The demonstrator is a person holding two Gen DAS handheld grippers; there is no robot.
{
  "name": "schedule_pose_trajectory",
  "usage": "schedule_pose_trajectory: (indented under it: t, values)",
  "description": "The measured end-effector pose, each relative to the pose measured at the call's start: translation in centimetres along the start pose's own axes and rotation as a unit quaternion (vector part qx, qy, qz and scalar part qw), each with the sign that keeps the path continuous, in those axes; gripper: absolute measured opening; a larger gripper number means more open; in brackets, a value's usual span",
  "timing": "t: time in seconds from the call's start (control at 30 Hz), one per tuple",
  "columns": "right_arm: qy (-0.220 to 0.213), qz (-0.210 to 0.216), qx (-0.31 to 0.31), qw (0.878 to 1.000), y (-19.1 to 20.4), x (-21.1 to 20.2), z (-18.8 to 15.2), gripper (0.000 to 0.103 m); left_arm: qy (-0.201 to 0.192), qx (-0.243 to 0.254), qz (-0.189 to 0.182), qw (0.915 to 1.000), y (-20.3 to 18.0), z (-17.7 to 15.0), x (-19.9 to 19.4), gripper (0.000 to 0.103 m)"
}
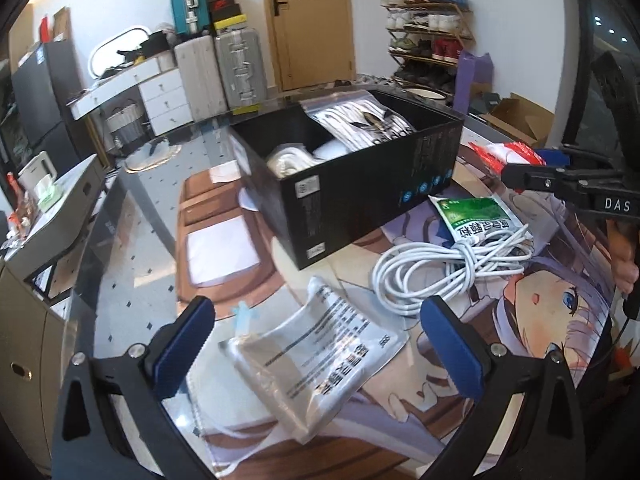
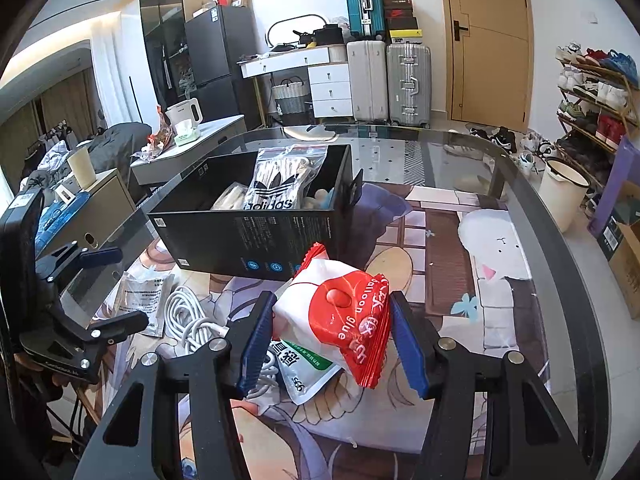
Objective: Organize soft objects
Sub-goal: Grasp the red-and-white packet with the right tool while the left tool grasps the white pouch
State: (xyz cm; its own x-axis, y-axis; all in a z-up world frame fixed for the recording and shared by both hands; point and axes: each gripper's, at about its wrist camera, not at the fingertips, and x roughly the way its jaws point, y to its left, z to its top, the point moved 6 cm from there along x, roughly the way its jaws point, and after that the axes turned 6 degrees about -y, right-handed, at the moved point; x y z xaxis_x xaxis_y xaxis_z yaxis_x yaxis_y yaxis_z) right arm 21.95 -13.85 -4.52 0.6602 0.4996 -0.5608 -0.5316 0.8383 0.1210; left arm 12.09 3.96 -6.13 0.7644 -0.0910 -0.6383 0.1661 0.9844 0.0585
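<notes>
Between right hand-held gripper [image 2: 332, 336] pads, red-and-white packet [image 2: 340, 316]

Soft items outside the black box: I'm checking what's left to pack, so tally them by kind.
Clear plastic bags: 1
Green-and-white sachets: 1
Red-and-white balloon glue packets, between the right tongs: 1
Coiled white cables: 1
Total: 4
</notes>
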Motion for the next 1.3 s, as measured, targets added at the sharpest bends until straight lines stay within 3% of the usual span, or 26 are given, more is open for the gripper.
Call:
schedule_pose_trajectory:
  t: [0.33, 0.8, 1.03, 1.3]
  values:
    - [0.005, 0.001, -0.003, 1.000, 0.0, 0.0, -0.1, 0.057, 0.055, 0.027, -0.031, 0.9976, -1.4, -2.0, 0.2, 0.103]
    - [0.008, 0.006, -0.007, 1.000, 0.2, 0.2, -0.2, 0.057, 0.044, 0.040, -0.023, 0.9980, -0.8, -0.8, 0.8, 0.103]
    - [0.010, 0.006, -0.007, 1.000, 0.2, 0.3, -0.2, 0.057, 0.058, 0.042, -0.060, 0.9956, -1.1, -0.8, 1.4, 0.103]
    - [0.012, 0.009, -0.009, 1.000, 0.2, 0.4, -0.4, 0.057, 0.078, 0.035, -0.074, 0.9935, -0.9, -1.8, 0.7, 0.103]
